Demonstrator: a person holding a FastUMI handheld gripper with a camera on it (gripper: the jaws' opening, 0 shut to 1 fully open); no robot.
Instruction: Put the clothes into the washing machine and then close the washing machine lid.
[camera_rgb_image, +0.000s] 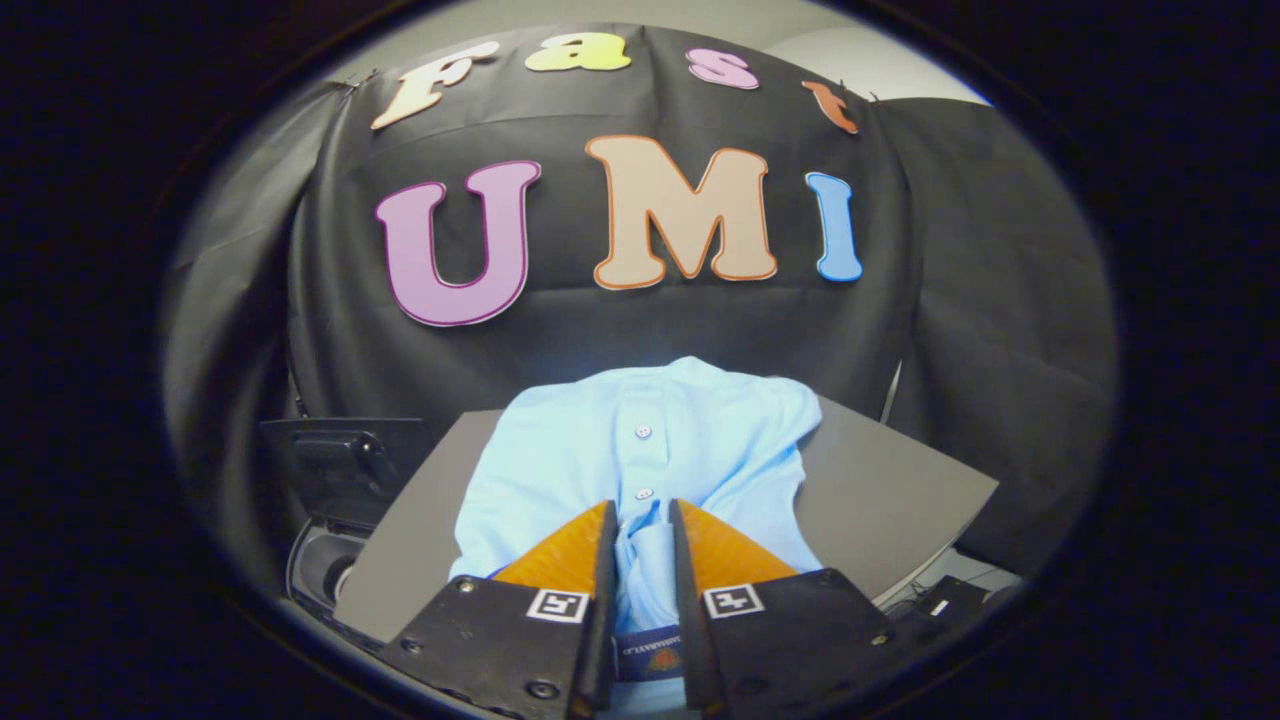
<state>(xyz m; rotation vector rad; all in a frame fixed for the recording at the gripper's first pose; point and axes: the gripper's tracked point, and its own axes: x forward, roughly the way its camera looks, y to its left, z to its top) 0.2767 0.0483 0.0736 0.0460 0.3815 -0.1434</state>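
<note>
A light blue button-up shirt (700, 430) lies spread on a grey table (900, 490), its collar end nearest me. My gripper (643, 506) is down on the shirt's button strip near the collar. Its two fingers stand close together with a bunched fold of the blue cloth pinched between them. The washing machine (325, 570) is a dark unit low to the left of the table, and its lid (345, 460) stands raised. I see part of the round drum opening below the lid.
Black cloth walls close in behind the table and on both sides. To the right of the table, low down, lie a small black box (940, 605) and some cables. The table's left edge sits right beside the washing machine.
</note>
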